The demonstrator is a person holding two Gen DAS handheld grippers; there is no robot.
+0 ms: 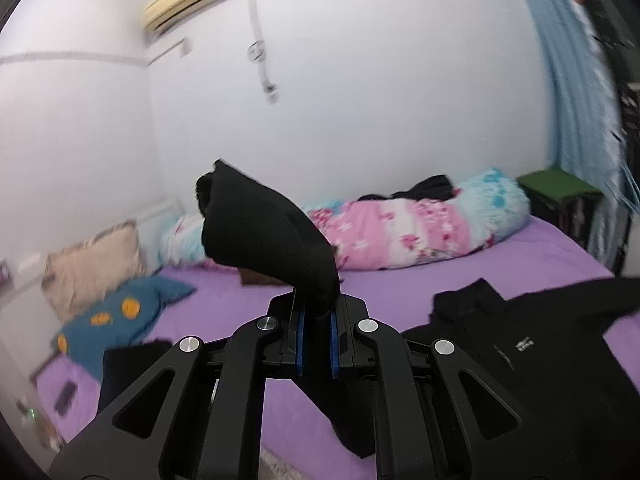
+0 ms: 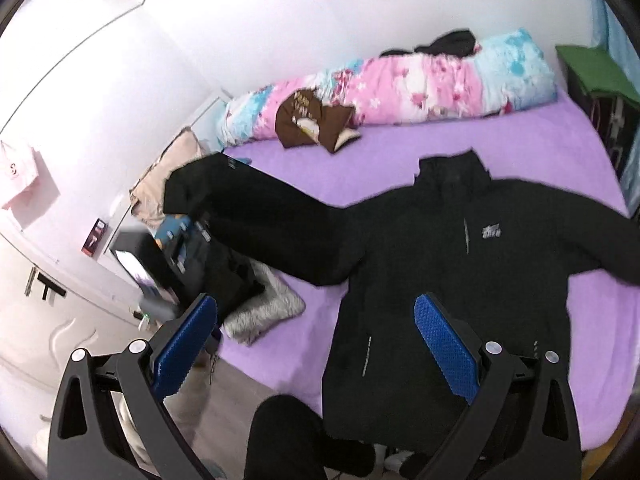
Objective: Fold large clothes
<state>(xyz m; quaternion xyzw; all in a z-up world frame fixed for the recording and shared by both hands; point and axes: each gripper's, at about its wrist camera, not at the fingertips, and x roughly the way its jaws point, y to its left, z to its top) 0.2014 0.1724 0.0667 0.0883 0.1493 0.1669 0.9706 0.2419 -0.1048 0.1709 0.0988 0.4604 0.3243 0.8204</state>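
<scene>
Sleeve (image 1: 264,232) of black jacket (image 2: 460,248) pinched in left hand-held gripper (image 1: 317,320).

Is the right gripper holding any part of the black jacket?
No, the right gripper is open and empty above the black jacket; its blue pads touch no fabric.

The small white chest logo on the black jacket (image 2: 491,232) is illegible.

The left gripper (image 1: 318,312) is raised and points ahead, its 2 blue-padded jaws pinched nearly together on the cuff of a black jacket sleeve (image 1: 264,228). The right gripper (image 2: 316,344) tilts downward, jaws spread wide apart, blue pads (image 2: 446,346) facing inward, holding nothing.
</scene>
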